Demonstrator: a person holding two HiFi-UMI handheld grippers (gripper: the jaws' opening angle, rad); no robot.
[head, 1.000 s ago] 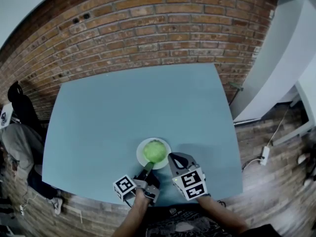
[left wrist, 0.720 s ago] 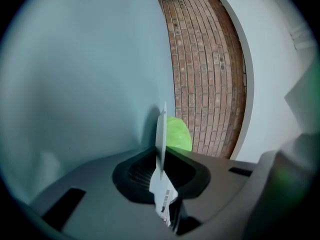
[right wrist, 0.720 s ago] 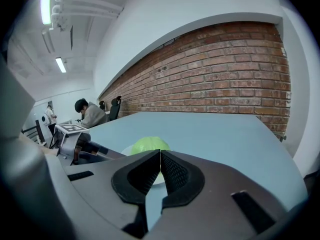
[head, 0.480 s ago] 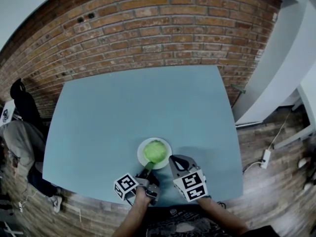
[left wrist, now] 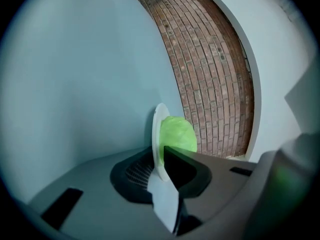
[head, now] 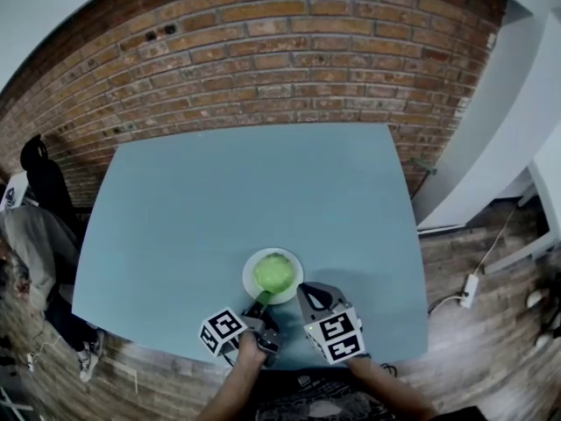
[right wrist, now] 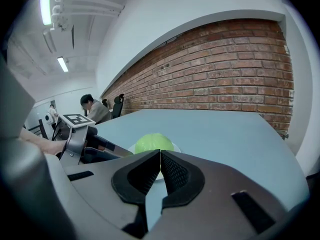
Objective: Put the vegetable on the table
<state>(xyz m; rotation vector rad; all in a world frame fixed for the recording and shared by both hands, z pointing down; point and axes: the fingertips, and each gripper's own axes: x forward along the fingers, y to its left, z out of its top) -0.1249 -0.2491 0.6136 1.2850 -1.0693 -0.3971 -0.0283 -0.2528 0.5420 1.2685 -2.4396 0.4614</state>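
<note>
We hold the left gripper (head: 261,301) at the near rim of a small round white plate (head: 248,279) that lies flat on the wide blue-grey bench (head: 219,200), close to our edge of it. A round pale-green vegetable (head: 273,273), leafy like a small cabbage, sits in the middle of that plate, so it is on the plate and not on the bare bench.

In the left gripper view the plate (left wrist: 159,129) stands edge-on between the jaws of the left gripper (left wrist: 161,161), with the vegetable (left wrist: 177,134) just beyond the rim. The jaws are opening: the rim lies against one dark pad and a gap shows at the other.

Our right gripper (head: 307,289) hovers just beside the plate on its right, apart from it. In its own view the jaws of the right gripper (right wrist: 160,159) are together with nothing between them, and the vegetable (right wrist: 152,143) shows just past the tips.

A red brick wall (head: 263,51) runs behind the bench, and a person (right wrist: 92,109) sits at its far left end
</note>
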